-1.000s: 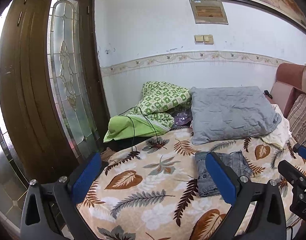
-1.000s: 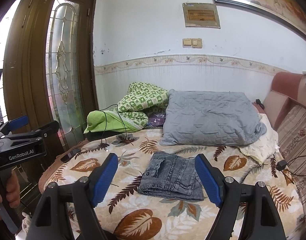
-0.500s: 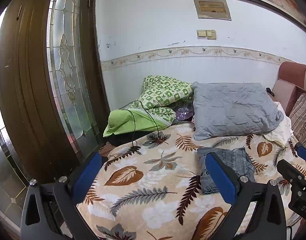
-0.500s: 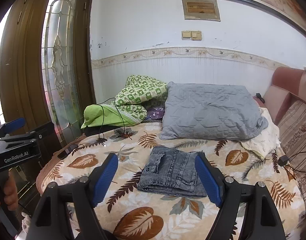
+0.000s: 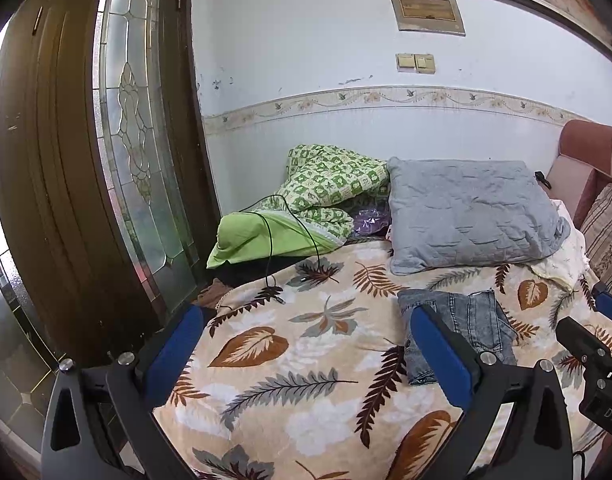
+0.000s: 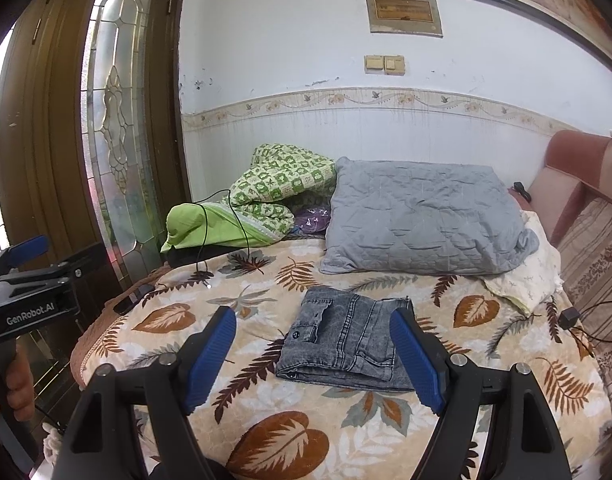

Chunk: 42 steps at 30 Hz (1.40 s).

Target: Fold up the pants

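Observation:
The grey denim pants [image 6: 346, 340] lie folded into a compact rectangle on the leaf-patterned bedspread [image 6: 266, 432], in front of the grey pillow. In the left wrist view the pants [image 5: 466, 320] sit at the right, partly behind my blue finger. My right gripper [image 6: 314, 348] is open and empty, held above and short of the pants. My left gripper [image 5: 306, 340] is open and empty, over the bed to the left of the pants. The left gripper's body also shows in the right wrist view [image 6: 30, 280].
A grey pillow [image 6: 422, 220] and a green patterned quilt [image 6: 282, 184] lie at the back by the wall. A black cable [image 5: 274, 248] trails across the bed's left side. A dark wooden door with glass [image 5: 118, 160] stands left. A sofa arm [image 6: 574, 184] is right.
Both grippers have drawn back and lifted slightly from the bed, so the pants look a little farther away. The pants have not moved. Both grippers stay open.

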Each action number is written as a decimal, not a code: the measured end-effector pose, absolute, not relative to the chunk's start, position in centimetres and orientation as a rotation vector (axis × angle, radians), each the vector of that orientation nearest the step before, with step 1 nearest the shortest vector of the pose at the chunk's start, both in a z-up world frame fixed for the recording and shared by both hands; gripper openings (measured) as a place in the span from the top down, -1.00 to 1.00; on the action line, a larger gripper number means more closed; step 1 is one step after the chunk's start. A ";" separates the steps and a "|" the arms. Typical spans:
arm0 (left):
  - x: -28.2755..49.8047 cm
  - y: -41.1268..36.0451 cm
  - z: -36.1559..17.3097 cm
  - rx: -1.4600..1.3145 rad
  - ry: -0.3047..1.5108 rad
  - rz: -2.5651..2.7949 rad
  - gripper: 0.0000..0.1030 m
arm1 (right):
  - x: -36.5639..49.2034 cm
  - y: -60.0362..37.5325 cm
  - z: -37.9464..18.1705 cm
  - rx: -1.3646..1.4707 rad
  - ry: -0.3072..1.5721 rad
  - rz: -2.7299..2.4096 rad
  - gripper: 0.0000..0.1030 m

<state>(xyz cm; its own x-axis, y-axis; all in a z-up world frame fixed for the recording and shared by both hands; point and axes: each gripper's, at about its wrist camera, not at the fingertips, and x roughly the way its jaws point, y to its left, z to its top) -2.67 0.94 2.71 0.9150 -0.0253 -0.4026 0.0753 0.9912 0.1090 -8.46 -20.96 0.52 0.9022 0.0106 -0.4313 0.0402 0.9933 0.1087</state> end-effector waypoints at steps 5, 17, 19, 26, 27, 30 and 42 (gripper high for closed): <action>-2.6 0.9 2.4 0.129 0.424 -0.047 -1.00 | -8.3 -21.2 0.0 0.126 0.459 -0.022 -0.59; -3.8 0.9 3.0 0.133 0.408 -0.042 -1.00 | -9.2 -21.4 0.5 0.132 0.441 -0.025 -0.59; -3.9 0.9 3.1 0.132 0.406 -0.042 -1.00 | -9.4 -21.6 0.7 0.133 0.436 -0.026 -0.59; -4.6 1.1 3.5 0.129 0.396 -0.041 -1.00 | -10.1 -21.5 1.0 0.130 0.426 -0.026 -0.59; -4.7 1.1 3.5 0.129 0.394 -0.040 -1.00 | -10.2 -21.5 1.1 0.130 0.424 -0.026 -0.59; -5.1 1.2 3.8 0.129 0.388 -0.042 -1.00 | -10.6 -21.5 1.3 0.131 0.418 -0.027 -0.59; -7.2 1.4 4.9 0.127 0.355 -0.041 -1.00 | -12.4 -21.6 2.5 0.125 0.386 -0.030 -0.59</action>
<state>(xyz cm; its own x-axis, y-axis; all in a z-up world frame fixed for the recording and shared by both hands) -7.17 1.40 4.89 0.9368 -0.0177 -0.3495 0.0623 0.9912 0.1165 -12.35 -21.57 2.52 0.9261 -0.0049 -0.3773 0.0526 0.9919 0.1161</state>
